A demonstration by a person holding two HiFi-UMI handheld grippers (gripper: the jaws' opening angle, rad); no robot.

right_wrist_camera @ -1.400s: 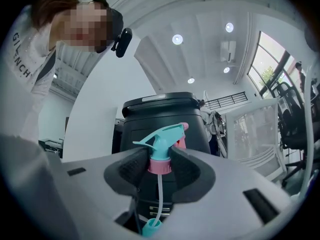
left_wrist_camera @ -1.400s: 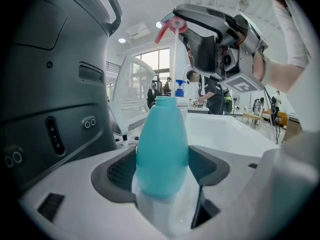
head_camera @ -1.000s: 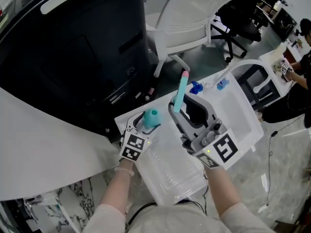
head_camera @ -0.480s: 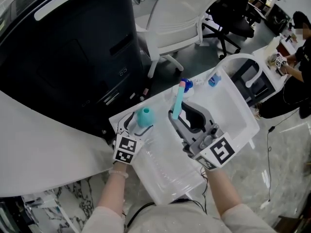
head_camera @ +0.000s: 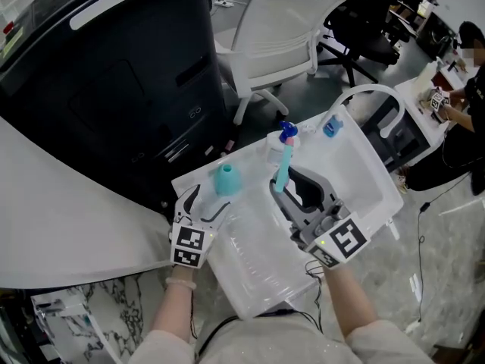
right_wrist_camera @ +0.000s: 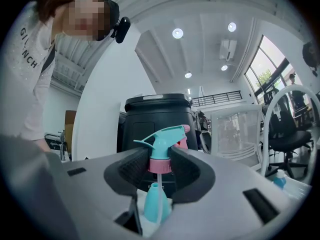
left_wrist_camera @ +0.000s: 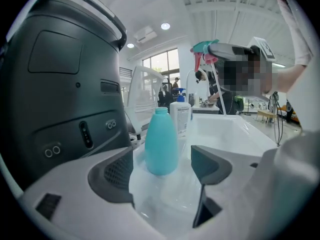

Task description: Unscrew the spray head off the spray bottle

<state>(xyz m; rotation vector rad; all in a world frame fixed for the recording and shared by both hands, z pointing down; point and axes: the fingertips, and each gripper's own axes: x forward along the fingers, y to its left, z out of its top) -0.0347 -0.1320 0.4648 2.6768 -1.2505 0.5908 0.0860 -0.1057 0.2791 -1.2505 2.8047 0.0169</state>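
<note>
The teal spray bottle [head_camera: 225, 179] stands upright with a bare neck on the white table [head_camera: 250, 264]. My left gripper [head_camera: 206, 205] sits just behind it, open, its pads clear of the bottle. In the left gripper view the bottle [left_wrist_camera: 161, 143] stands a little beyond the open left gripper [left_wrist_camera: 162, 171]. My right gripper [head_camera: 280, 189] is shut on the teal spray head [head_camera: 284, 161], lifted off and to the right of the bottle. In the right gripper view the pads of the right gripper [right_wrist_camera: 160, 166] clamp the pink collar under the spray head [right_wrist_camera: 162, 143]; its tube hangs over the bottle [right_wrist_camera: 155, 204].
A large black bin [head_camera: 114, 74] stands at the far left. A white chair [head_camera: 280, 29] is behind the table. A white bottle with a blue cap [head_camera: 282, 139] and another blue-capped item [head_camera: 331, 127] stand at the far edge of a white tub [head_camera: 364, 180].
My left gripper has let go of the bottle, spread its jaws and drawn back towards me. The right gripper still holds the spray head, now lower and nearer the white bottle.
</note>
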